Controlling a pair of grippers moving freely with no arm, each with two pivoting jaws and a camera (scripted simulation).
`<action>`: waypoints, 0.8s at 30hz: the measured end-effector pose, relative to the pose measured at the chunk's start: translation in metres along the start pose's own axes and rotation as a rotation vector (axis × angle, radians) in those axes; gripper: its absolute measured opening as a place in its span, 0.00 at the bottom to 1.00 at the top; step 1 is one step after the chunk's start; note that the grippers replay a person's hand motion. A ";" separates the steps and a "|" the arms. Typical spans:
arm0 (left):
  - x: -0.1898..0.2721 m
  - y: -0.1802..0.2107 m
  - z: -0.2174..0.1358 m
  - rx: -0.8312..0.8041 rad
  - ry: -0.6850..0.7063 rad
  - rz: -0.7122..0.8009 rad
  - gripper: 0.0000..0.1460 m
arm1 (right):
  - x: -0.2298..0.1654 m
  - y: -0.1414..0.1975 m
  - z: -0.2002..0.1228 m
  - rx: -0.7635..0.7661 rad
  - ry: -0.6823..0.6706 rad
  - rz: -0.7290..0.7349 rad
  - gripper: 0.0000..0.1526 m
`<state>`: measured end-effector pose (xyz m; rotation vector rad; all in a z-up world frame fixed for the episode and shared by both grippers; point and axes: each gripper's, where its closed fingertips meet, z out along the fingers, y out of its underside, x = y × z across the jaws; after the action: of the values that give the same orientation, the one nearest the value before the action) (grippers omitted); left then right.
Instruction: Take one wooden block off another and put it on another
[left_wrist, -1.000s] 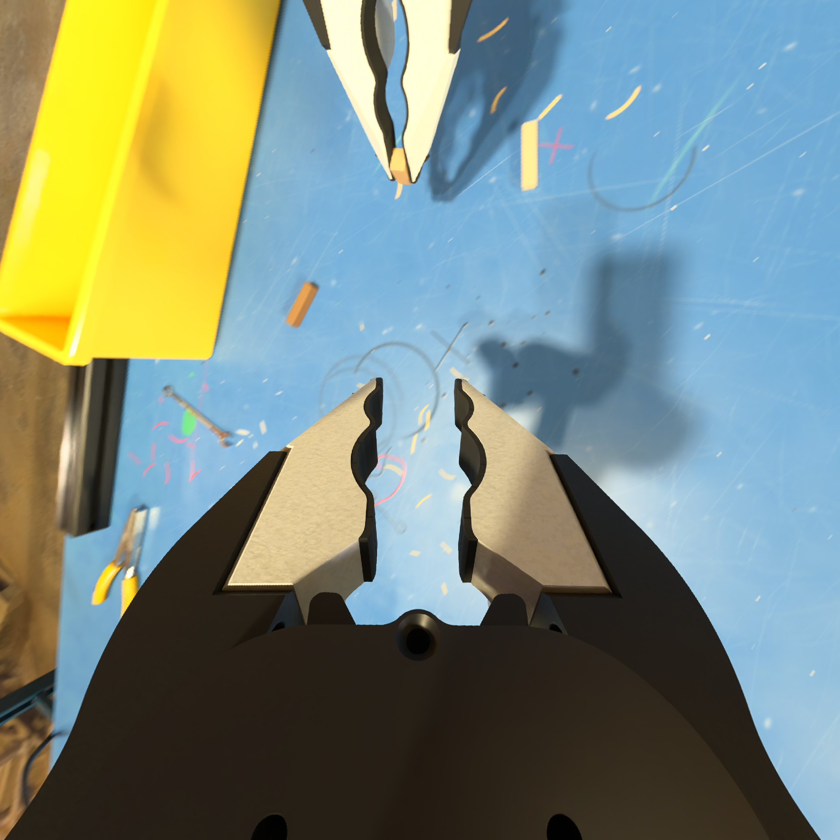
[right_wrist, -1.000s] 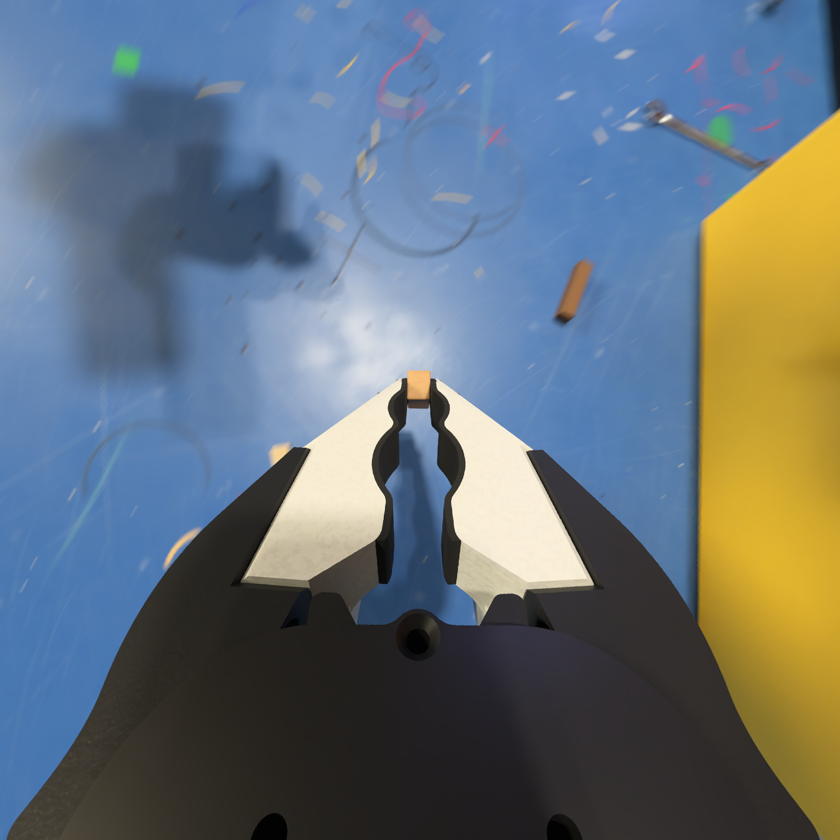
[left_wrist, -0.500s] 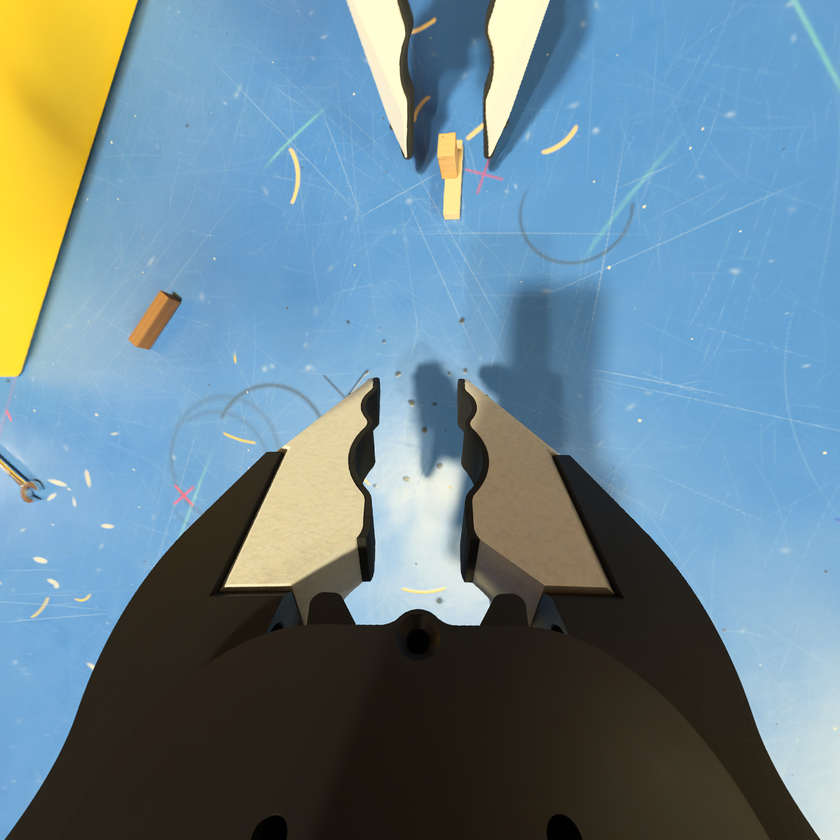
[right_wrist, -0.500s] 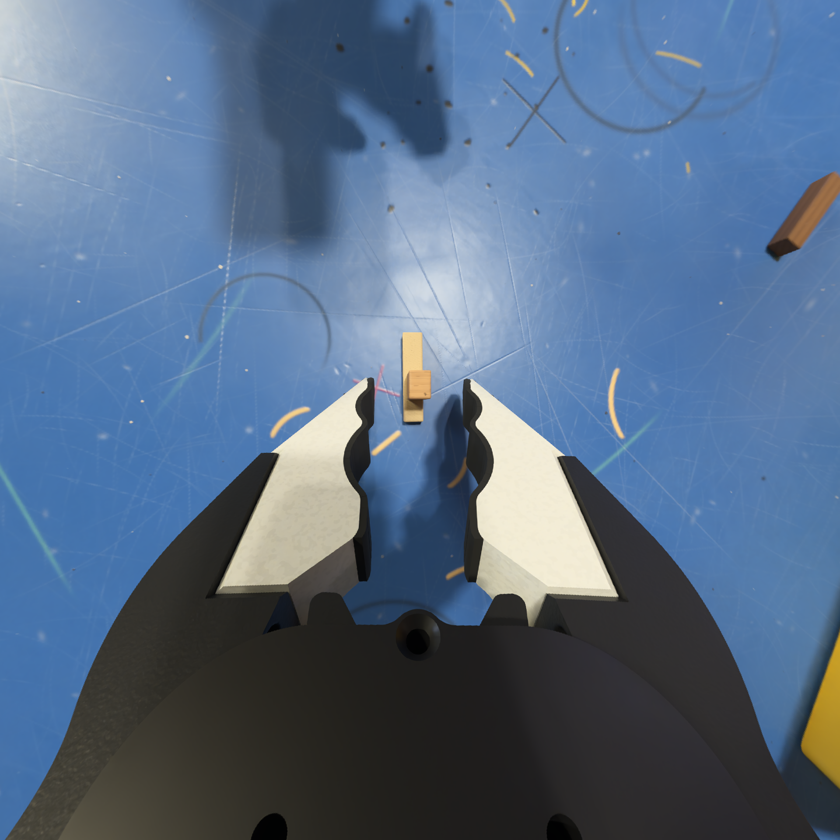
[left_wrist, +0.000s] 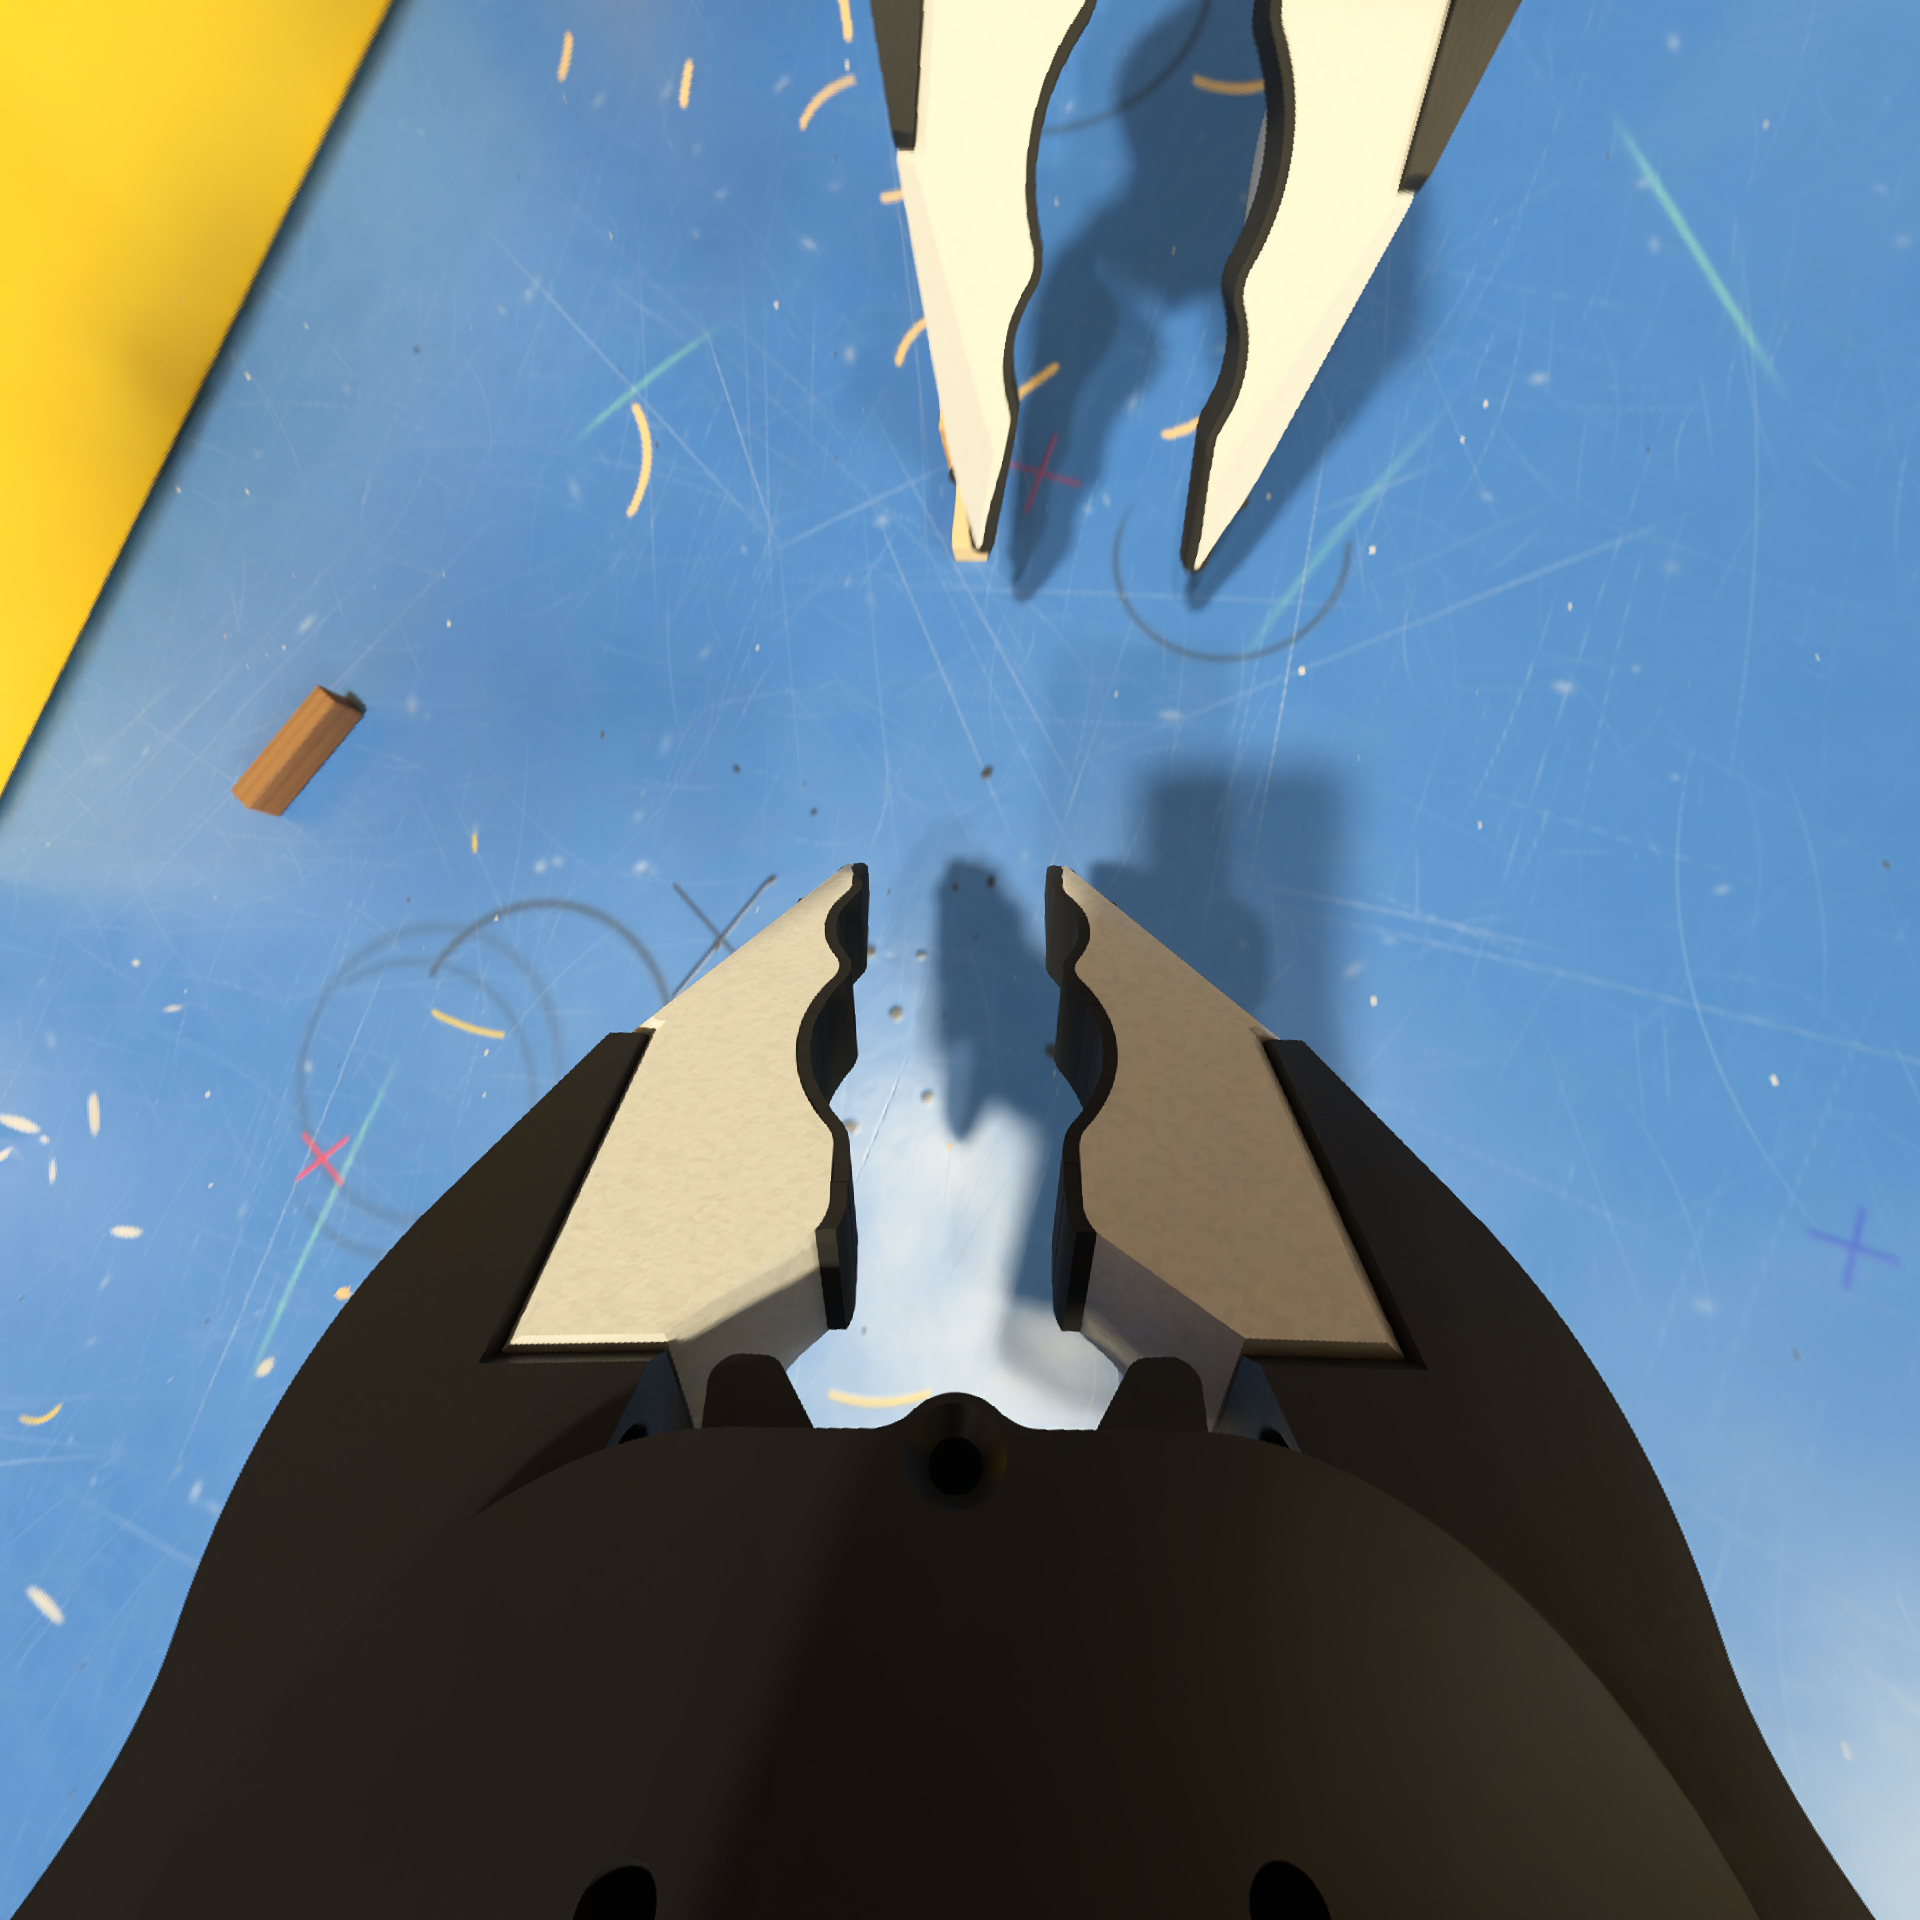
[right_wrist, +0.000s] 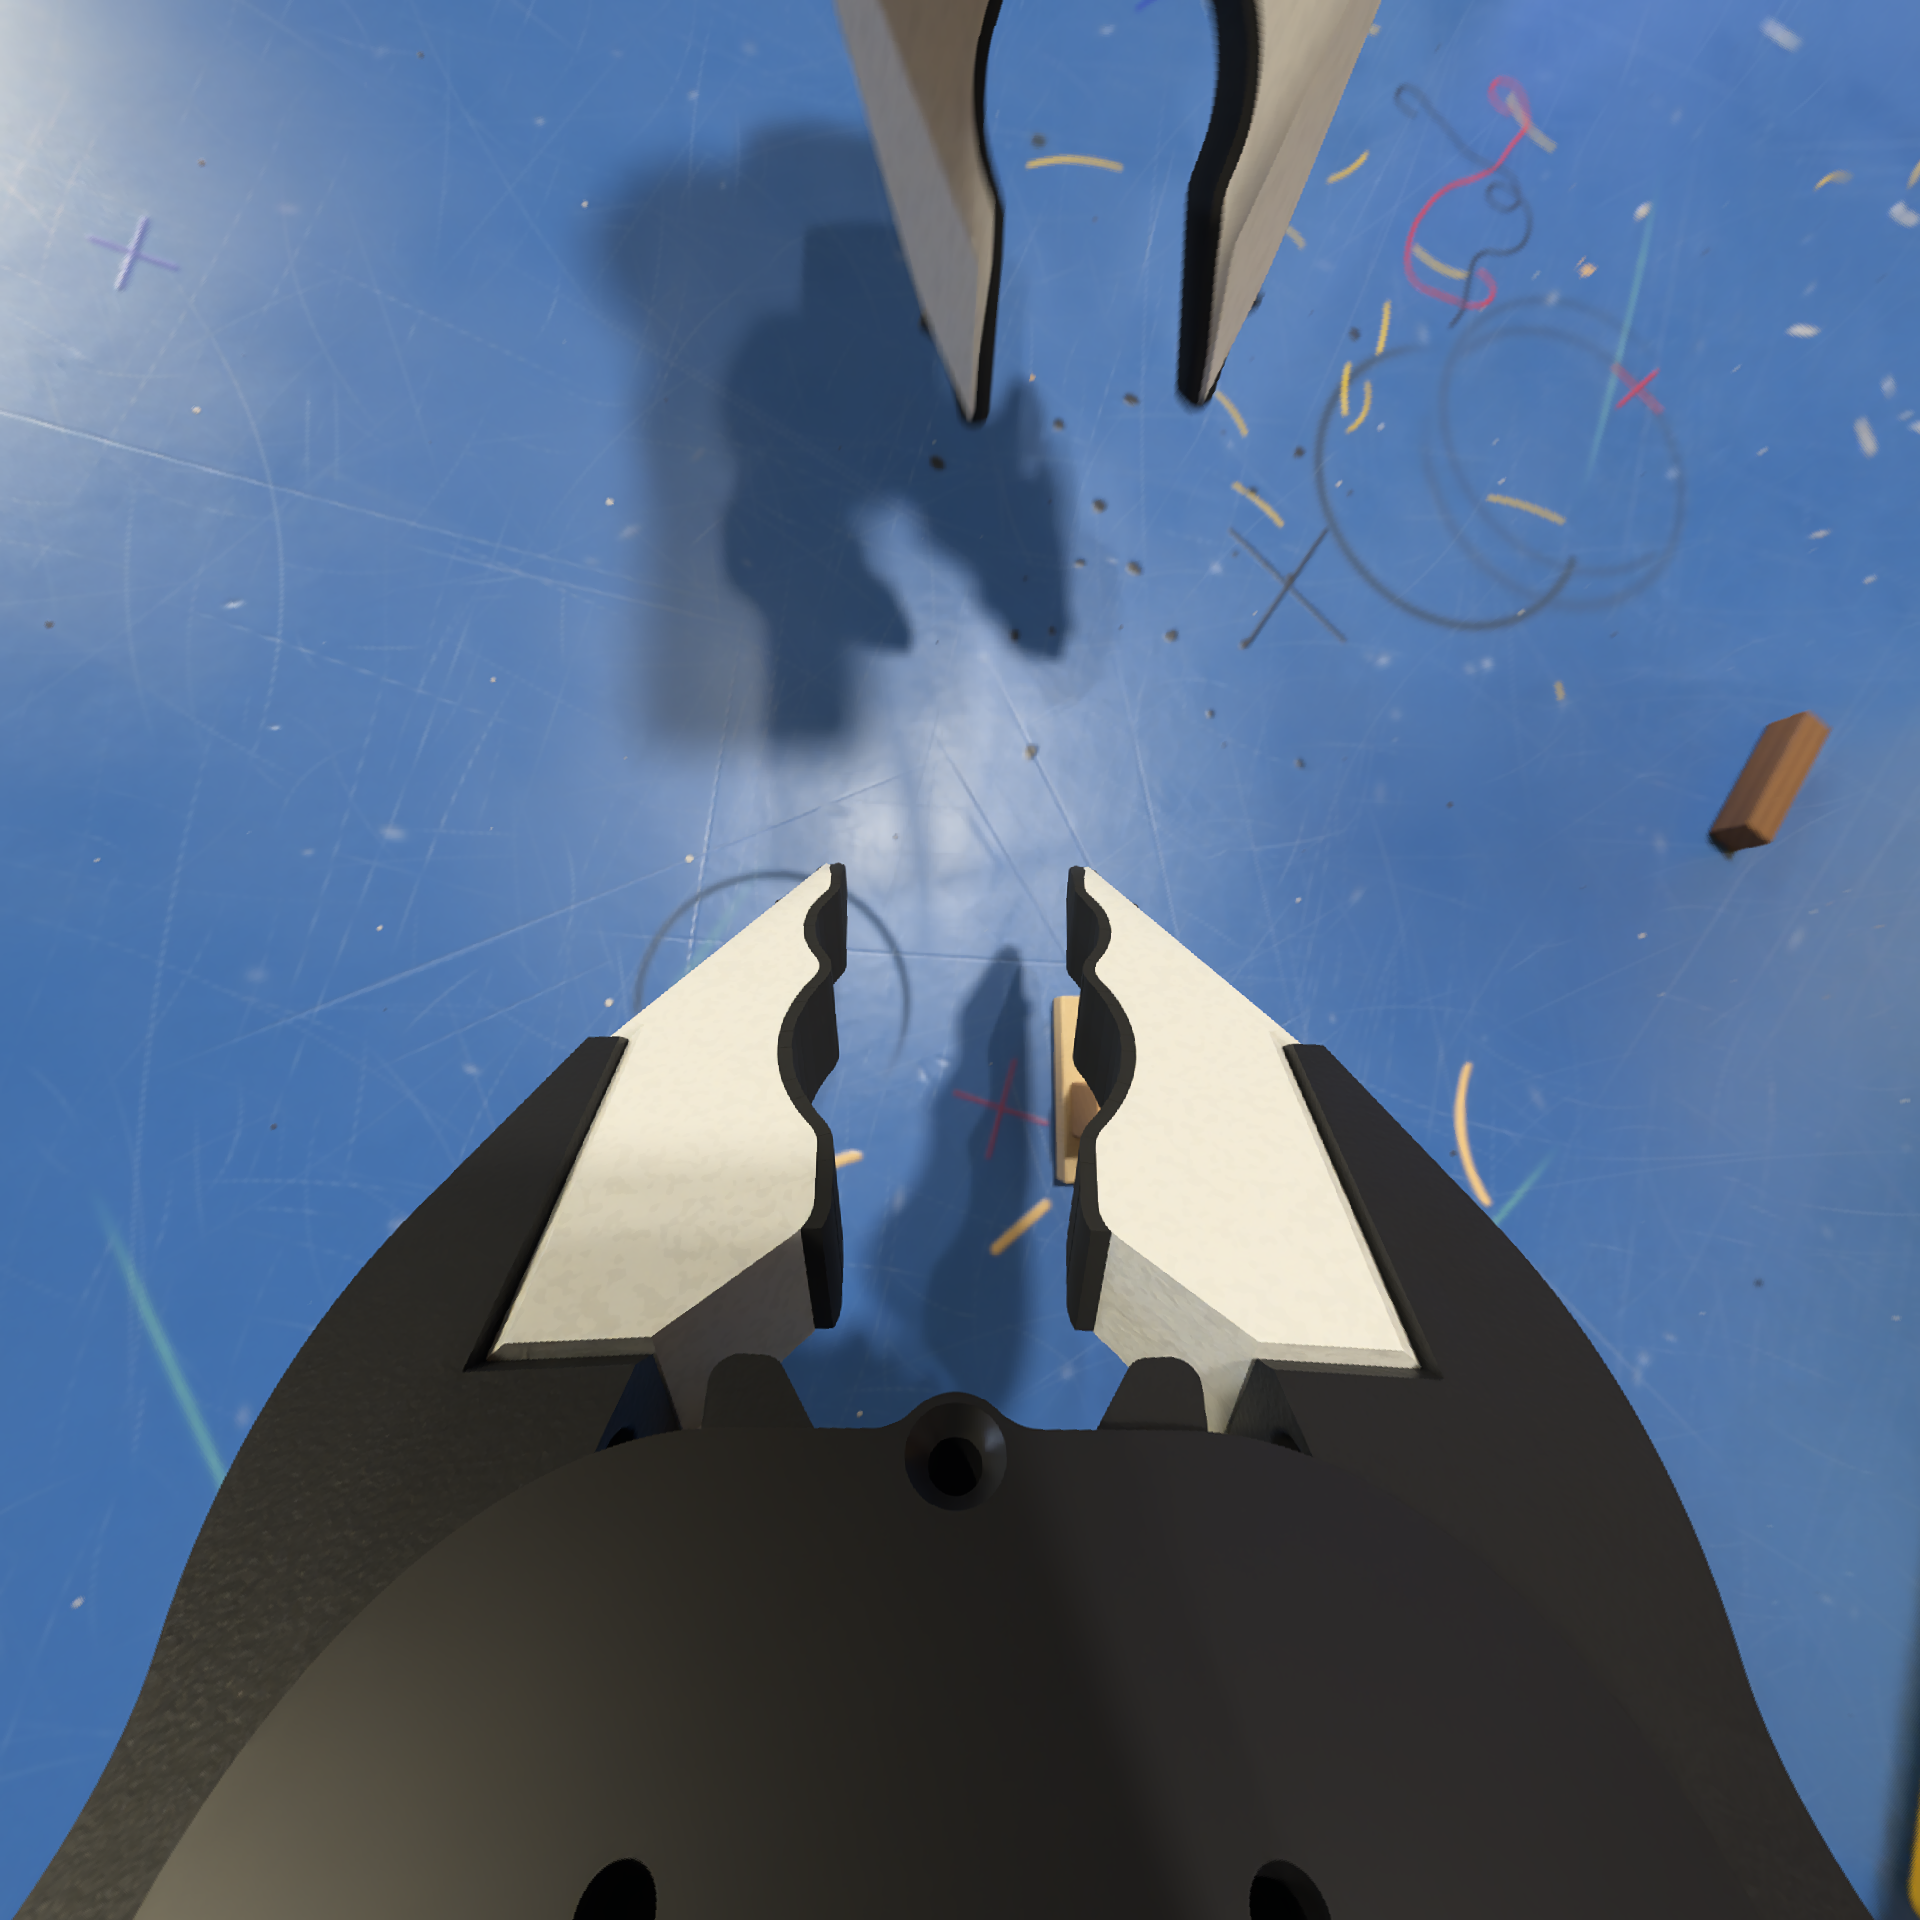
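Blue scratched tabletop (right_wrist: 416, 727) filled both views. Right gripper (right_wrist: 956, 873) hung released, jaws apart, nothing between them. Pale flat block (right_wrist: 1062, 1039) with small tan block (right_wrist: 1076, 1110) on top lay mid-frame, partly hidden behind its right finger. Left gripper (left_wrist: 956, 873) also released and empty at lower centre. Dark brown block (left_wrist: 296, 750) lay apart at mid-left, near yellow bin (left_wrist: 125, 260) at upper left.

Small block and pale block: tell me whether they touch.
Cannot tell. In the right wrist view the small block overlaps the pale block, but the open right gripper's finger hides most of both.
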<state>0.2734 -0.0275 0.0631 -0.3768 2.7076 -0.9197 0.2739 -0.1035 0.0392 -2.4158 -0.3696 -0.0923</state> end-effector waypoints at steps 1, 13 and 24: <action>0.001 -0.003 0.004 0.021 -0.011 -0.002 0.23 | 0.002 -0.002 0.000 0.009 0.014 -0.009 0.28; -0.048 -0.029 0.035 0.190 -0.294 -0.021 0.23 | 0.015 -0.001 0.000 0.086 0.078 -0.013 0.16; -0.066 -0.019 0.030 0.228 -0.380 -0.041 0.21 | 0.029 0.007 0.001 0.115 0.107 0.020 0.15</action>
<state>0.3478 -0.0371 0.0623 -0.5027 2.2350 -1.0354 0.3038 -0.1009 0.0392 -2.2894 -0.2938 -0.1855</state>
